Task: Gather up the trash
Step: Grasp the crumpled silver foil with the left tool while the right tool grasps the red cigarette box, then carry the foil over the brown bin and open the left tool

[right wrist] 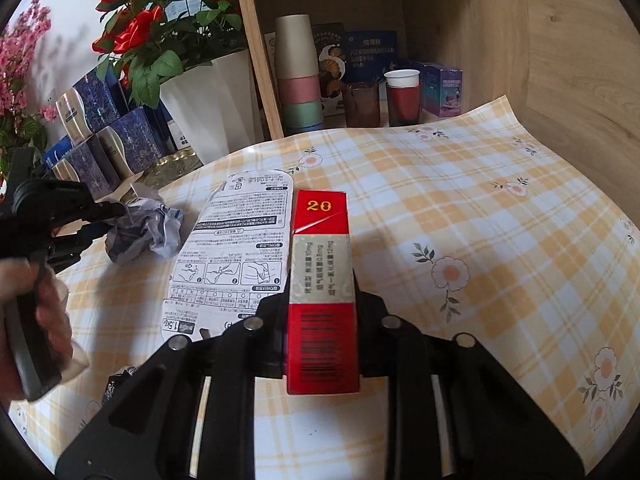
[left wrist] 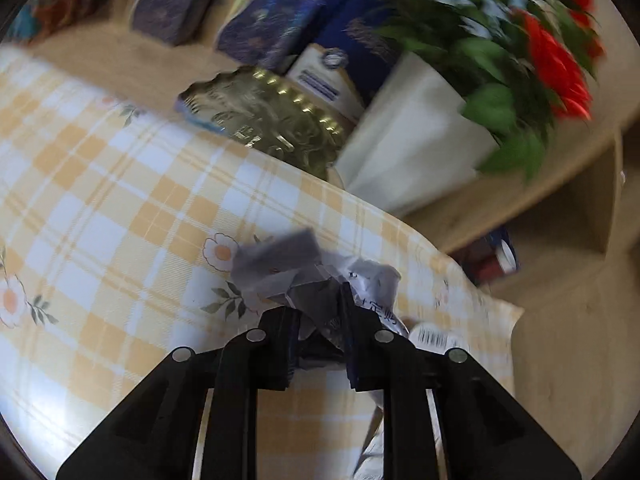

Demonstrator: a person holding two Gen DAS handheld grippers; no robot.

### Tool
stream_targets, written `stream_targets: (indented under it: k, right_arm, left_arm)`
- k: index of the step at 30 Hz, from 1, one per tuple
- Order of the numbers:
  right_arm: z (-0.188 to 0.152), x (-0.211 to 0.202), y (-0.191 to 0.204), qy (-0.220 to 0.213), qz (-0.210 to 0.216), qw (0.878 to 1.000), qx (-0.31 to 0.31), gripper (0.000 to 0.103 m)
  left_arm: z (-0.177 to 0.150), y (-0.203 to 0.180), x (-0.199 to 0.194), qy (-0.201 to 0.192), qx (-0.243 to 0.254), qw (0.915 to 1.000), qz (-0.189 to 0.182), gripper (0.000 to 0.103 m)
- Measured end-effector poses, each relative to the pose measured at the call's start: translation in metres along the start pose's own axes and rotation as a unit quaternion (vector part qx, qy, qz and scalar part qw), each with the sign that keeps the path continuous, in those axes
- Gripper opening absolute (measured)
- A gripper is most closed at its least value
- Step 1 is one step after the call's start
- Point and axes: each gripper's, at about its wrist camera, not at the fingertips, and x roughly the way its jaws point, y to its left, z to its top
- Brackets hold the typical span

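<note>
We hold our left gripper [left wrist: 316, 316] with jaws clamped on a crumpled paper wad [left wrist: 304, 280] at the lower centre of its frame, on the checked cloth of the worktop [left wrist: 120, 208]. Our right gripper [right wrist: 322, 320] has its jaws pinched around a red carton [right wrist: 322, 280], mid-frame, beside a flat printed package [right wrist: 228, 248]. A white pot of red roses [right wrist: 208, 108] stands upper left.

The red cigarette box [right wrist: 322, 292] bears a yellow "20" on its top, and the white printed card [right wrist: 228, 248] reads "1.5g".
</note>
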Motion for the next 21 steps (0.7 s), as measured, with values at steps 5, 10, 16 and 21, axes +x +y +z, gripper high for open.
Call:
stream_targets:
  k: [5,10,16,21]
  right_arm:
    - [0.0,-0.001,0.002,-0.003,0.003,1.0,-0.006,0.025]
    - [0.0,-0.002,-0.002,-0.001,0.001,1.0,0.0,0.025]
    - [-0.001,-0.01,0.0,-0.015,0.036,0.999,-0.012,0.025]
    - [0.006,-0.033,0.006,-0.015,0.059,0.997,-0.037,0.025]
  left_arm:
    - [-0.008,-0.004,-0.036,-0.013,0.063,0.9979,-0.006,0.012]
    - [-0.023,-0.009,-0.1,-0.024,0.119,0.9924,-0.017,0.01]
    - [-0.055,-0.002,-0.216,-0.069,0.14,0.9867,-0.045,0.009]
    - [-0.103,0.007,-0.298,-0.058,0.187,0.9792,-0.051,0.009]
